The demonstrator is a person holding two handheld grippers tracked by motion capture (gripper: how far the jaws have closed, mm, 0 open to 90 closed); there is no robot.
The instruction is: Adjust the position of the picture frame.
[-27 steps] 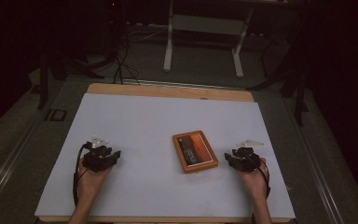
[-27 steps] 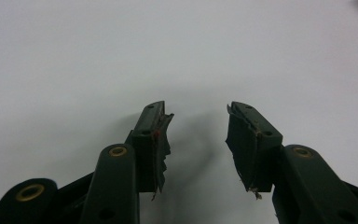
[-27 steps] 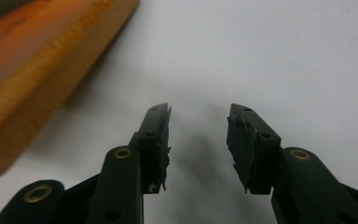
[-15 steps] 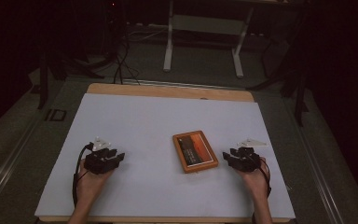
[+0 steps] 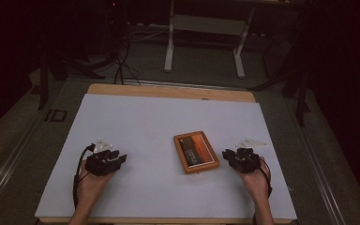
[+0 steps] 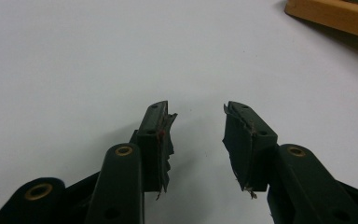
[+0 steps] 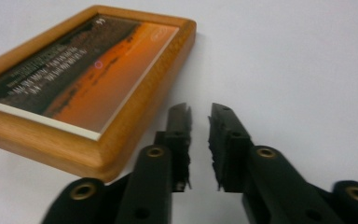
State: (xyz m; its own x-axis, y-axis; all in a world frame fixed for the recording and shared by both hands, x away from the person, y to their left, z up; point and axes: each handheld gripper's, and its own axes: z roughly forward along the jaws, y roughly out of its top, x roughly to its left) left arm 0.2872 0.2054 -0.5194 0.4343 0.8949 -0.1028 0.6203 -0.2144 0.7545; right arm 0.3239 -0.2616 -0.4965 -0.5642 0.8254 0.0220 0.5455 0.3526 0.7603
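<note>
The left gripper [image 6: 196, 140] rests low over the white table [image 5: 136, 122], jaws spread well apart with nothing between them. The right gripper [image 7: 199, 140] has its jaws parted by a narrow gap, also empty, lying just beside the near edge of a wooden picture frame [image 7: 81, 79] that lies flat near the table's middle. The frame's small printed text is too blurred to read.

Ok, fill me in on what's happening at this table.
A person sits at a white table with a hand-held gripper in each hand. The left hand-held gripper is open over bare table. The right hand-held gripper is open, just beside a wooden picture frame lying flat. Neither holds anything.
</note>
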